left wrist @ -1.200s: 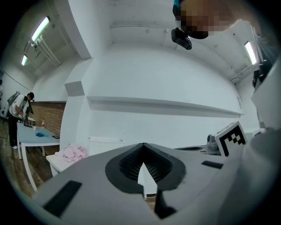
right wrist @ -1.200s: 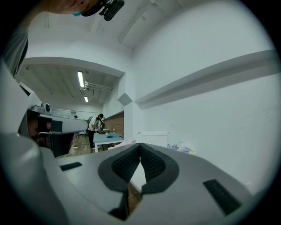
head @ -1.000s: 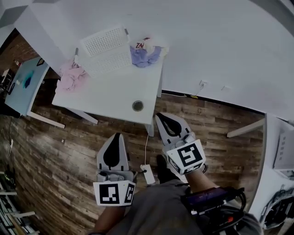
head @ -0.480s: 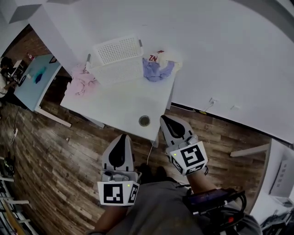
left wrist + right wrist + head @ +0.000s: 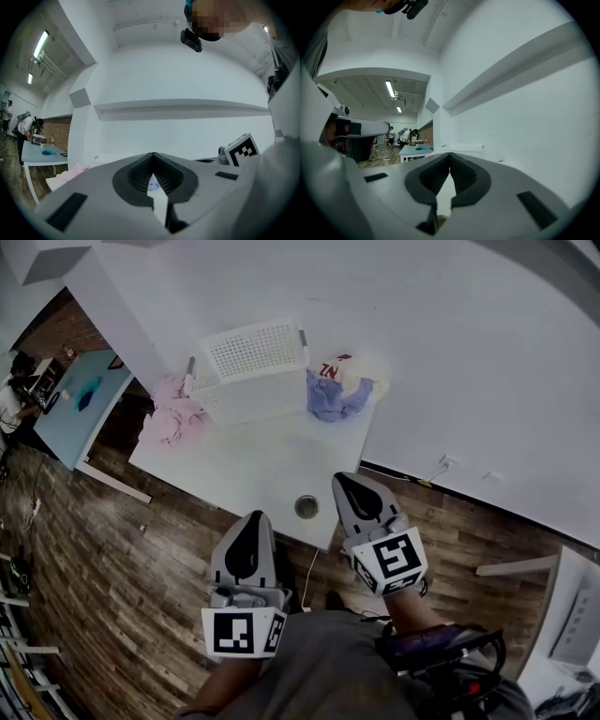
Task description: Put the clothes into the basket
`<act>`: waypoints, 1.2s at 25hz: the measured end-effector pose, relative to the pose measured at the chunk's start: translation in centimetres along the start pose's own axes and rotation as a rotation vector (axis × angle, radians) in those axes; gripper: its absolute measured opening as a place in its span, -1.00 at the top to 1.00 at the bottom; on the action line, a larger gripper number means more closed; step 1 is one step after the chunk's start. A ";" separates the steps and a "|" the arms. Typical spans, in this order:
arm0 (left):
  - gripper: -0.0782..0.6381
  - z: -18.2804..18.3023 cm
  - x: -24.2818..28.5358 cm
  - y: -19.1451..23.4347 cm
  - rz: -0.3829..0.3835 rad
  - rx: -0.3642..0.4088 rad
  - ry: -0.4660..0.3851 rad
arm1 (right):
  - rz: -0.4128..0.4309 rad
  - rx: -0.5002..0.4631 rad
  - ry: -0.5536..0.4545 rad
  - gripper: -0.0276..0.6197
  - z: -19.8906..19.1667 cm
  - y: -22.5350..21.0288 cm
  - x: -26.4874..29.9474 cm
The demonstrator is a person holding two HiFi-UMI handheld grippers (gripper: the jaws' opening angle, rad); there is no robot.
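Head view shows both tools at the near edge of the table (image 5: 246, 463). The left gripper (image 5: 251, 517) and the right gripper (image 5: 343, 480) each have their jaws pressed together on nothing. The basket (image 5: 255, 373) stands at the table's far side. Pink clothes (image 5: 172, 418) lie heaped just left of it and blue clothes (image 5: 336, 397) just right, both outside it. Both heaps lie ahead, across the table. The left gripper is nearer the pink heap and the right gripper nearer the blue. The jaws would probably need to open before a reach.
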State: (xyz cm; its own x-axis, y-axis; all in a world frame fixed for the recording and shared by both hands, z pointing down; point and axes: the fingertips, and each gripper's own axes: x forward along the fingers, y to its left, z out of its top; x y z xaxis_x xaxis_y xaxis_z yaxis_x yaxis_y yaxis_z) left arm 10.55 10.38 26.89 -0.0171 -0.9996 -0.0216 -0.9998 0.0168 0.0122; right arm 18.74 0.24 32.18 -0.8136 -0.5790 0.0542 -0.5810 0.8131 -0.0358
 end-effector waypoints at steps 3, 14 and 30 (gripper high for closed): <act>0.76 -0.4 1.9 1.5 -0.012 -0.006 -0.005 | -0.013 -0.002 0.006 0.89 -0.4 -0.8 2.4; 0.76 -1.9 12.3 9.2 -0.139 -0.051 0.017 | -0.126 0.004 0.061 0.89 -1.5 -4.0 13.5; 0.76 -1.2 22.0 14.1 -0.409 -0.089 0.015 | -0.391 -0.024 0.056 0.89 1.7 -9.0 21.2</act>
State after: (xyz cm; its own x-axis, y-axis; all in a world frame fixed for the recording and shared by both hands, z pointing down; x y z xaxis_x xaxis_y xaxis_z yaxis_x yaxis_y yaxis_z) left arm -3.93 -11.43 27.76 0.3824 -0.9236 -0.0281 -0.9190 -0.3833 0.0923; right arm 6.69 -19.44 31.91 -0.5282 -0.8414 0.1137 -0.8454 0.5337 0.0220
